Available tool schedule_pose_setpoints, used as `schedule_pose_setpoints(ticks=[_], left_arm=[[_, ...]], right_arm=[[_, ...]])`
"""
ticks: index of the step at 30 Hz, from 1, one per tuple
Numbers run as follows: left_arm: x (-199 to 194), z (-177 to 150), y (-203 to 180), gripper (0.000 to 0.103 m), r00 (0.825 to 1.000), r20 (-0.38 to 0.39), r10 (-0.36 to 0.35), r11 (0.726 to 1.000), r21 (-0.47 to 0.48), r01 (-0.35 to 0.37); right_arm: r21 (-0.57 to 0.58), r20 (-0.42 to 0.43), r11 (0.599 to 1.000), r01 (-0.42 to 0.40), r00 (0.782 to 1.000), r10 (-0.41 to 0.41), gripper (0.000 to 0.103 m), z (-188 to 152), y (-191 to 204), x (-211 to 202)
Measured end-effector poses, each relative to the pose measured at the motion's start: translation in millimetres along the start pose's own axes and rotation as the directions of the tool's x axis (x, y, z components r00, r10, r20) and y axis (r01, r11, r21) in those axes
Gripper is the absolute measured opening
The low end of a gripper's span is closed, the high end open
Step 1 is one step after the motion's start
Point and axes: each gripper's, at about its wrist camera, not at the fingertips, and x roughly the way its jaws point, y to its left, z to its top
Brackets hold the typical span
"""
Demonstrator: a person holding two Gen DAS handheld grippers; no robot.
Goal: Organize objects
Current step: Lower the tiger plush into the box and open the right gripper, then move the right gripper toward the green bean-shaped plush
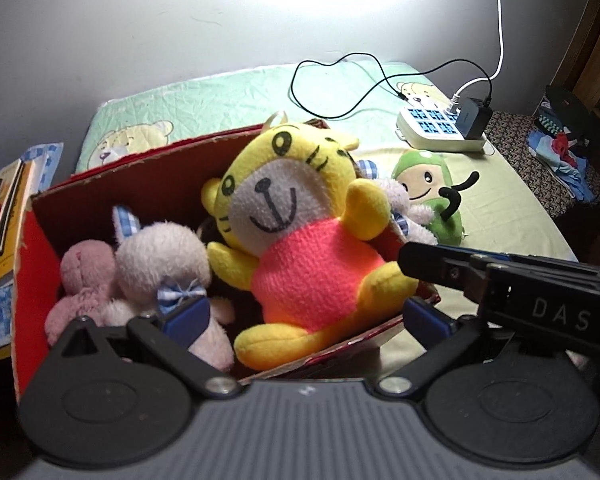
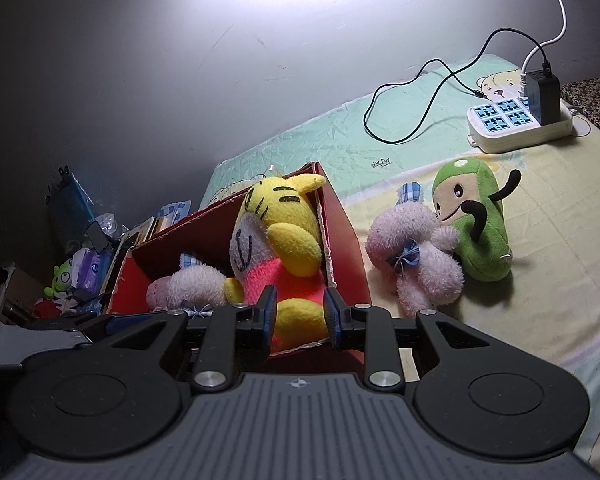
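A red cardboard box (image 1: pixel 32 248) (image 2: pixel 348 240) sits on the bed. A yellow tiger plush (image 1: pixel 300 216) (image 2: pixel 284 232) in a pink shirt lies in it beside a pale pink bunny (image 1: pixel 160 260) (image 2: pixel 196 284) and a smaller pink plush (image 1: pixel 84 272). My left gripper (image 1: pixel 306 314) is open wide over the box's near edge, astride the tiger's legs without touching them. My right gripper (image 2: pixel 300 314) (image 1: pixel 410 258) stands at the box's right front corner, its jaws a narrow gap apart. The tiger's foot shows through that gap, unpressed. A second bunny (image 2: pixel 416 256) and a green plush (image 2: pixel 480 224) lie outside on the bed.
A white power strip (image 2: pixel 516 128) (image 1: pixel 440 128) with a black adapter and trailing black cable (image 2: pixel 412 100) lies at the bed's far right. Books (image 1: pixel 4 208) and clutter (image 2: pixel 80 264) crowd the left of the box. A grey wall runs behind the bed.
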Motion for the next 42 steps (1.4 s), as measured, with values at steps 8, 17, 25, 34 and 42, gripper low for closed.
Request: schedule_pose_setpoints(ticks=[8, 17, 25, 34, 42], left_arm=[[-8.6, -4.8, -16.1, 0.102, 0.998, 0.015, 0.062, 0.998, 0.03, -0.063], [-7.8, -9.9, -29.5, 0.102, 0.996, -0.006, 0.086, 0.996, 0.038, -0.086], [-11.9, -15.5, -41.7, 0.102, 0.996, -0.014, 0.084, 0.995, 0.052, -0.083], [-4.9, -21.3, -63.7, 0.102, 0.997, -0.046, 0.068, 0.996, 0.063, -0.065], [9.1, -20.9, -88.4, 0.102, 0.995, -0.079, 0.064, 0.995, 0.082, -0.057]], right_arm=[[0.026, 0.004, 1.0, 0.016, 1.0, -0.016, 0.029, -6.8, -9.8, -9.5], [0.039, -0.009, 0.999, 0.017, 1.0, -0.017, 0.029, -13.1, -19.6, -16.1], [0.044, -0.036, 0.999, 0.018, 0.999, -0.017, 0.029, -16.6, -31.3, -16.9], [0.039, -0.087, 0.999, 0.025, 0.996, -0.021, 0.029, -17.9, -50.0, -15.5], [0.045, -0.135, 0.998, 0.053, 0.99, -0.047, 0.029, -16.6, -78.4, -14.7]])
